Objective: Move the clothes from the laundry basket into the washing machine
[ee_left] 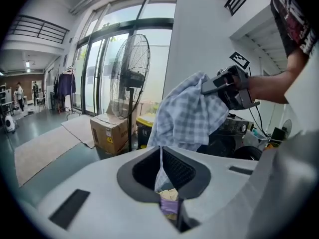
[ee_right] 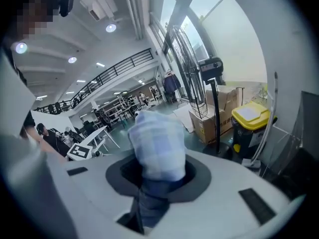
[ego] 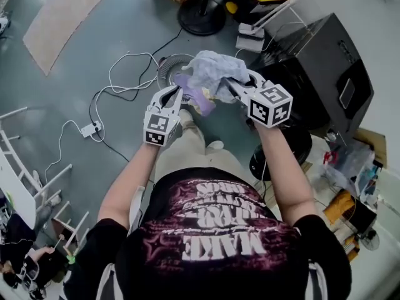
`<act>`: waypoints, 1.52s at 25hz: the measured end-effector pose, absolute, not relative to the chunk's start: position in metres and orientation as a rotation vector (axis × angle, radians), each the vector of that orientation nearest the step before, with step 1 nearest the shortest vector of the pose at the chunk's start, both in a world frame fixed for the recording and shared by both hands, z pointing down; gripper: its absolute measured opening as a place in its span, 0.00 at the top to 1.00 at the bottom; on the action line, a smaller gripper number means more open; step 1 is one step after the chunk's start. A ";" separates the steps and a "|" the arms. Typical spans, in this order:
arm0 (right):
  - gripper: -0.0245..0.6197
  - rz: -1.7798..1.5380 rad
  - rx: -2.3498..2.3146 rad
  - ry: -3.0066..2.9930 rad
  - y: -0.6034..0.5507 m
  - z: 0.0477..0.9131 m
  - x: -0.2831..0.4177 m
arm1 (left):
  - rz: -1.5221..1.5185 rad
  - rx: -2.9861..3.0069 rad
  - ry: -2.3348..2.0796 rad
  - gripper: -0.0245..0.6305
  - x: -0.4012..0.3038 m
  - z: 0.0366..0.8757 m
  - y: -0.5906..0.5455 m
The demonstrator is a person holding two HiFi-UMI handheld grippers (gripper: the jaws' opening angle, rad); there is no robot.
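Pale blue-and-white checked cloth (ego: 211, 72) hangs bunched in the air in front of the person, stretched between the two tools. The left hand-held gripper (ego: 177, 100) has its jaws pinched nearly together on a thin hanging edge of the fabric, with a scrap of lilac cloth (ee_left: 169, 206) caught in the same grip. The right hand-held gripper (ego: 236, 87) is clamped on a thick wad at the cloth's other side, jaws narrow around it. Below lies a grey-green floor (ego: 87, 42) with white cables and a white power strip (ego: 91, 129). A dark box-shaped machine (ego: 325, 67) stands to the right. Farther off are a black pedestal fan (ee_left: 130, 78), a brown cardboard box (ee_left: 107, 132) and a yellow-lidded black bin (ee_right: 250, 116).
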State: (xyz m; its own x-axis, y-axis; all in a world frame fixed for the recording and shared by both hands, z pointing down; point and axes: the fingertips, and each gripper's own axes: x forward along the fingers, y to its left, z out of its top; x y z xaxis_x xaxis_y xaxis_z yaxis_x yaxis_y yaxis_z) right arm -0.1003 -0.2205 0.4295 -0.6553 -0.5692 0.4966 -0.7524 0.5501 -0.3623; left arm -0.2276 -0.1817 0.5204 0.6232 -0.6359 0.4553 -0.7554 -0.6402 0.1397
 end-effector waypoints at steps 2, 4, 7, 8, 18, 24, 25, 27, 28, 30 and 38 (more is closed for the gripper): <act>0.80 0.796 1.126 -2.468 -0.211 0.419 -0.085 | 0.526 2.557 -1.093 0.95 -0.211 0.512 -0.178; 0.80 0.795 1.160 -2.461 -0.202 0.412 -0.072 | 0.519 2.581 -1.063 0.95 -0.195 0.504 -0.171; 0.80 0.801 1.201 -2.457 -0.189 0.403 -0.054 | 0.520 2.612 -1.013 0.95 -0.171 0.495 -0.162; 0.80 0.804 1.213 -2.458 -0.185 0.400 -0.048 | 0.524 2.622 -0.997 0.95 -0.163 0.493 -0.159; 0.80 0.775 1.268 -2.496 -0.140 0.353 -0.002 | 0.570 2.712 -0.894 0.93 -0.097 0.480 -0.112; 0.80 0.769 1.298 -2.538 -0.118 0.324 0.021 | 0.621 2.756 -0.805 0.84 -0.057 0.480 -0.096; 0.80 0.767 1.302 -2.546 -0.114 0.319 0.025 | 0.645 2.758 -0.787 0.82 -0.049 0.484 -0.094; 0.80 0.762 1.306 -2.560 -0.106 0.311 0.032 | 0.703 2.763 -0.757 0.75 -0.034 0.496 -0.092; 0.80 0.760 1.307 -2.565 -0.103 0.308 0.035 | 0.731 2.765 -0.749 0.72 -0.027 0.503 -0.091; 0.80 0.755 1.314 -2.569 -0.097 0.303 0.042 | 0.773 2.771 -0.747 0.67 -0.014 0.515 -0.091; 0.80 0.752 1.469 -2.520 -0.072 0.300 0.105 | 0.788 2.763 -0.808 0.95 0.026 0.498 -0.107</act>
State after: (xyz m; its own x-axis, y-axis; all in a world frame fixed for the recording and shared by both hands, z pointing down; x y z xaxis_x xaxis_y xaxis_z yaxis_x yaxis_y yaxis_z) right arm 0.1045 -0.0718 0.2998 -0.5179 -0.7803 0.3505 -0.8448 0.4022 -0.3528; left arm 0.0257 -0.1072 0.4985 0.7155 -0.4570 0.5284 -0.5397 -0.8419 0.0027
